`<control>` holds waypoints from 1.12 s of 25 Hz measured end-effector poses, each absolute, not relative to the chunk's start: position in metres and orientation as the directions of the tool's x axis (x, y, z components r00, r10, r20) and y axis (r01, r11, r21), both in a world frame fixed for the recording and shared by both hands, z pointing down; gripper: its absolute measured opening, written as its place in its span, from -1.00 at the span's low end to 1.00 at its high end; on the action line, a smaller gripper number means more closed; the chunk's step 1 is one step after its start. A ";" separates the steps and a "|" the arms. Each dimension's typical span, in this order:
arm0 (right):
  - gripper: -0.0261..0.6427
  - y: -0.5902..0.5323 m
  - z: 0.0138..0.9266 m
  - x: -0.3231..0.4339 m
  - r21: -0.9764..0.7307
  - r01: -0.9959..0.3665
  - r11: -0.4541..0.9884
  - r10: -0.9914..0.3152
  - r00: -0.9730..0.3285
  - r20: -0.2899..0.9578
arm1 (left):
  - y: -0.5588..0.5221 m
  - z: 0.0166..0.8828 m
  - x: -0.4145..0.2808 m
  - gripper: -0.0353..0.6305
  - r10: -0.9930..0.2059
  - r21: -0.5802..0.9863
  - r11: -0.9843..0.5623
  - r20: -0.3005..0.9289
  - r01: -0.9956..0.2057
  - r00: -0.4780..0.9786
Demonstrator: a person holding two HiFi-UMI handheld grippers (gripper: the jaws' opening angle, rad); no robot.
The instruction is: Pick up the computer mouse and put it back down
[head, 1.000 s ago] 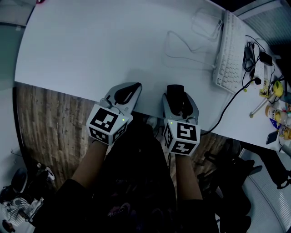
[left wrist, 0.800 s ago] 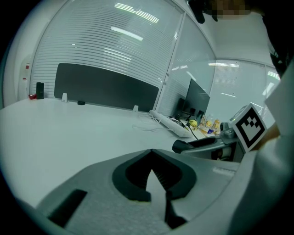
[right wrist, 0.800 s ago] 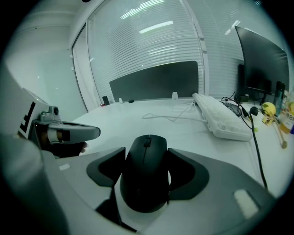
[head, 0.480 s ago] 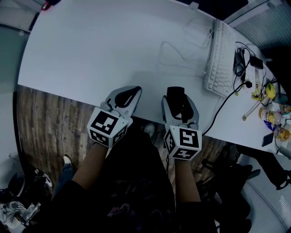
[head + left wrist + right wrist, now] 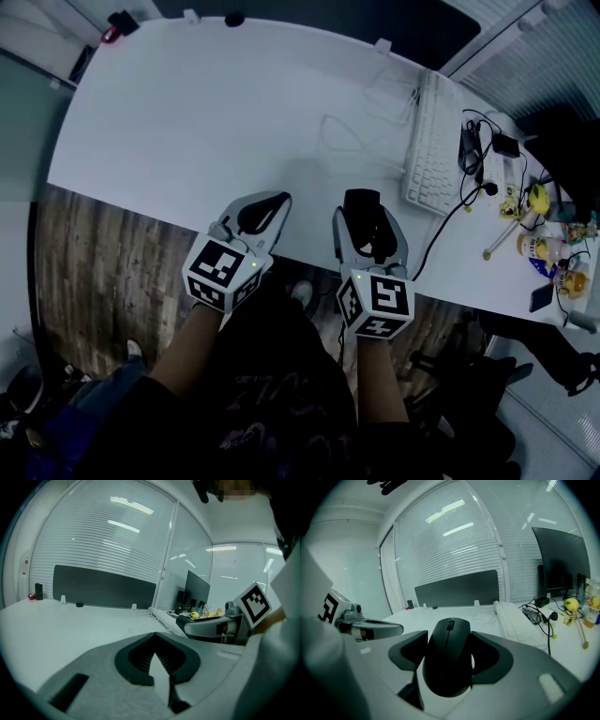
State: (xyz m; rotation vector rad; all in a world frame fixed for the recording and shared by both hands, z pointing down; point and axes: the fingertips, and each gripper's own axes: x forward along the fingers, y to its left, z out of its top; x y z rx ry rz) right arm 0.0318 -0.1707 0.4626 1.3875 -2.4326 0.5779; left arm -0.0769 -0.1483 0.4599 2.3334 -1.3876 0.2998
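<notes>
A black computer mouse sits between the jaws of my right gripper, which is shut on its sides and holds it above the near edge of the white table. The mouse points away from me, its scroll wheel on top. Just to its left, my left gripper is shut with its tips touching and nothing between them. Both grippers hover side by side over the table's front edge.
A white keyboard lies at the far right with a thin white cable looped beside it. Black cables, bottles and small clutter crowd the right end. A dark partition and a monitor stand at the back.
Both grippers have risen a little together, the mouse staying in the right one. The head view has tilted, so more of the table's far edge shows.
</notes>
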 end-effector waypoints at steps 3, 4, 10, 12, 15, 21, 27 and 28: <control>-0.03 -0.171 0.449 0.034 -0.201 -0.863 0.463 -0.763 -0.504 0.405 | -0.149 0.446 -0.074 -0.89 -0.800 0.217 -0.426 0.362 -0.878 0.478; -0.03 -0.171 0.444 0.035 -0.200 -0.862 0.466 -0.766 -0.506 0.396 | -0.149 0.441 -0.073 -0.89 -0.804 0.211 -0.427 0.356 -0.879 0.476; -0.03 -0.170 0.409 0.041 -0.187 -0.856 0.482 -0.790 -0.516 0.330 | -0.145 0.411 -0.074 -0.89 -0.835 0.167 -0.422 0.312 -0.891 0.454; -0.03 -0.170 0.397 0.045 -0.181 -0.855 0.485 -0.798 -0.518 0.307 | -0.146 0.398 -0.073 -0.89 -0.846 0.151 -0.421 0.289 -0.894 0.447; -0.03 -0.169 0.381 0.051 -0.172 -0.855 0.490 -0.810 -0.519 0.274 | -0.145 0.381 -0.070 -0.89 -0.860 0.130 -0.420 0.258 -0.898 0.439; -0.03 -0.164 0.349 0.064 -0.158 -0.851 0.501 -0.822 -0.525 0.221 | -0.142 0.350 -0.062 -0.89 -0.880 0.094 -0.416 0.209 -0.904 0.427; -0.03 -0.157 0.323 0.078 -0.140 -0.849 0.509 -0.834 -0.527 0.163 | -0.135 0.324 -0.054 -0.89 -0.896 0.057 -0.412 0.152 -0.909 0.416; -0.03 -0.156 0.319 0.080 -0.138 -0.849 0.510 -0.836 -0.527 0.153 | -0.133 0.319 -0.053 -0.89 -0.899 0.050 -0.411 0.144 -0.910 0.414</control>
